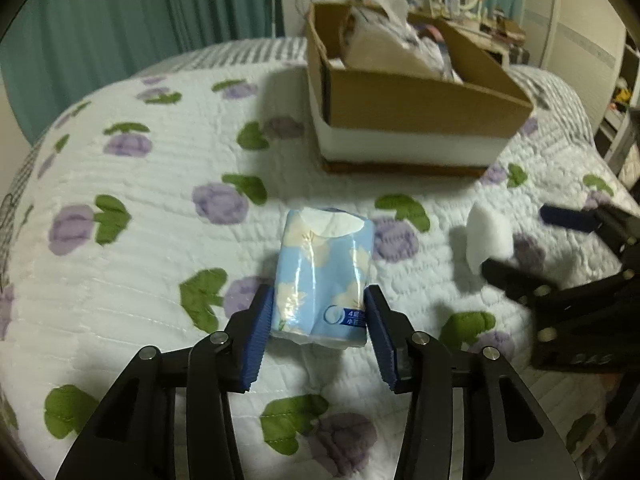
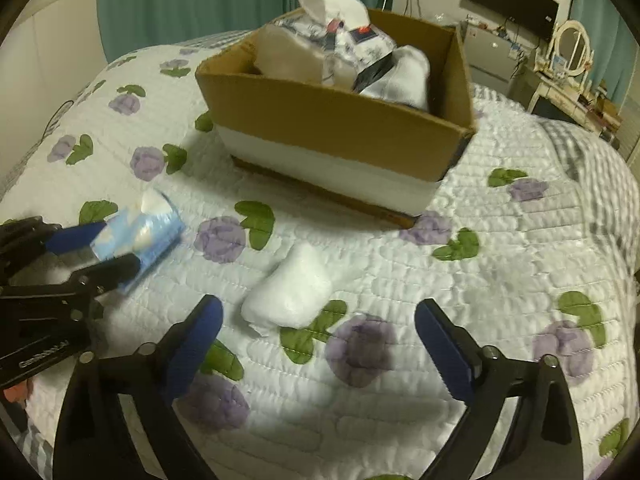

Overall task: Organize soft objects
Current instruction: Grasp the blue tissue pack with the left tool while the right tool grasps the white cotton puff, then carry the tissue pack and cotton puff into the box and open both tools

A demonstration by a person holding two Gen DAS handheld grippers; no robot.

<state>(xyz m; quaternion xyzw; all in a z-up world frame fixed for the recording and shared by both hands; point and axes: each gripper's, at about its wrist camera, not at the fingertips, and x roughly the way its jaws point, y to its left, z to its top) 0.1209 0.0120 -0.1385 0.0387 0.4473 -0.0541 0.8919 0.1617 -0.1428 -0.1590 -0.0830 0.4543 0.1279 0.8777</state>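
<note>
A light-blue tissue pack (image 1: 322, 276) lies on the flowered quilt, between the blue pads of my left gripper (image 1: 318, 316); the pads touch its sides near its near end. It also shows in the right wrist view (image 2: 138, 236), with the left gripper (image 2: 96, 246) around it. A white soft pad (image 2: 290, 292) lies on the quilt just ahead of my right gripper (image 2: 320, 324), which is open and empty. The pad also shows in the left wrist view (image 1: 488, 240). A cardboard box (image 2: 340, 120) holds tissue packs and white soft items.
The box (image 1: 408, 100) stands on the far part of the bed. The quilt (image 2: 500, 260) stretches right of the box. Teal curtains (image 1: 140, 12) hang behind; a dresser with a mirror (image 2: 568, 56) stands at the far right.
</note>
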